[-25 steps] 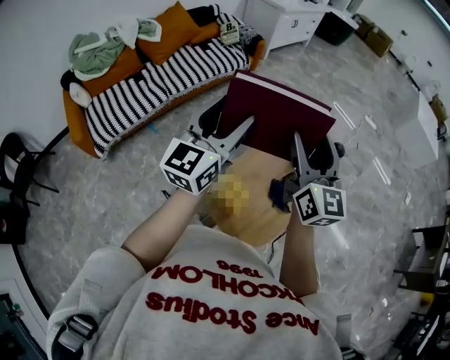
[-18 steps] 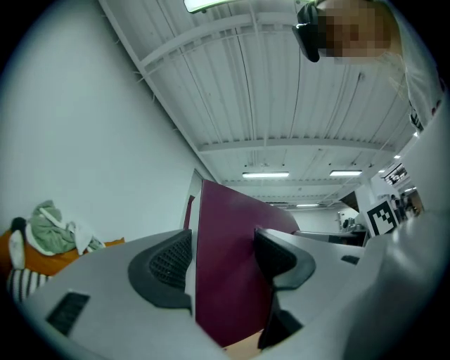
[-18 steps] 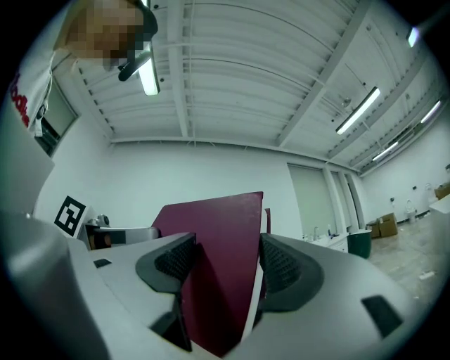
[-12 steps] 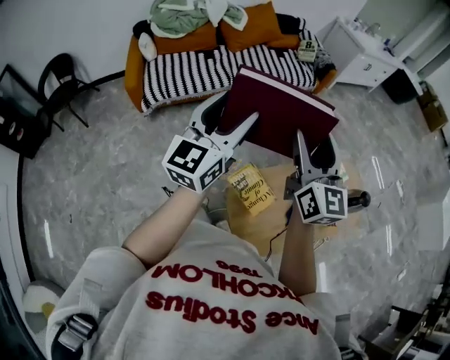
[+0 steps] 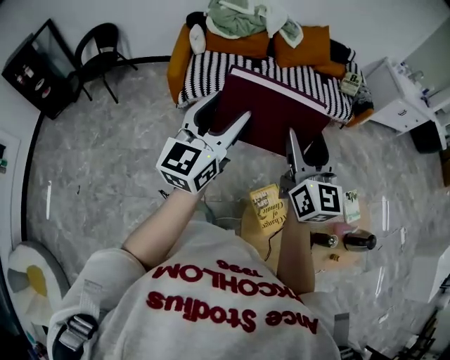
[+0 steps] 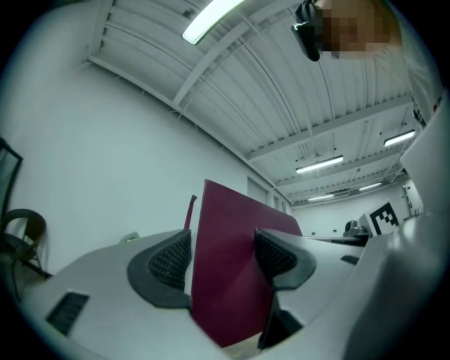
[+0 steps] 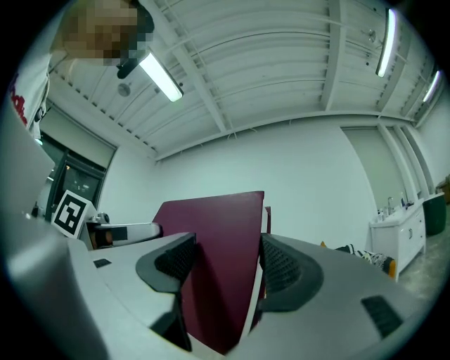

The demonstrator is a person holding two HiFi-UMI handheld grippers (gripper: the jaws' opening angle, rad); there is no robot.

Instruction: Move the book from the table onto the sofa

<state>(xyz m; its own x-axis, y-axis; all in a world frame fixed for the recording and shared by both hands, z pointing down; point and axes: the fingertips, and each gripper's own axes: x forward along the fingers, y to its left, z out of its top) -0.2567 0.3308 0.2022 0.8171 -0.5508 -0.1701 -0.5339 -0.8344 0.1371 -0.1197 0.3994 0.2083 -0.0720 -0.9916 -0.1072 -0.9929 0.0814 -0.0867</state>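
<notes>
Change: maroon book (image 5: 275, 116) had come off the wooden table (image 5: 254, 230); the striped sofa (image 5: 207, 70) now lay straight ahead
Meaning: likely only the set-down remained
Left gripper (image 5: 226, 117): jaws closed on the book's left edge
Right gripper (image 5: 306, 144): jaws closed on its right edge
Around: yellow booklet (image 5: 268, 205) on table; clothes (image 5: 242, 17) heaped at sofa's back

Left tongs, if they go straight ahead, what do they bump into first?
The left tongs grip the maroon book; past it, the striped sofa probably comes next, though depth is unclear.
</notes>
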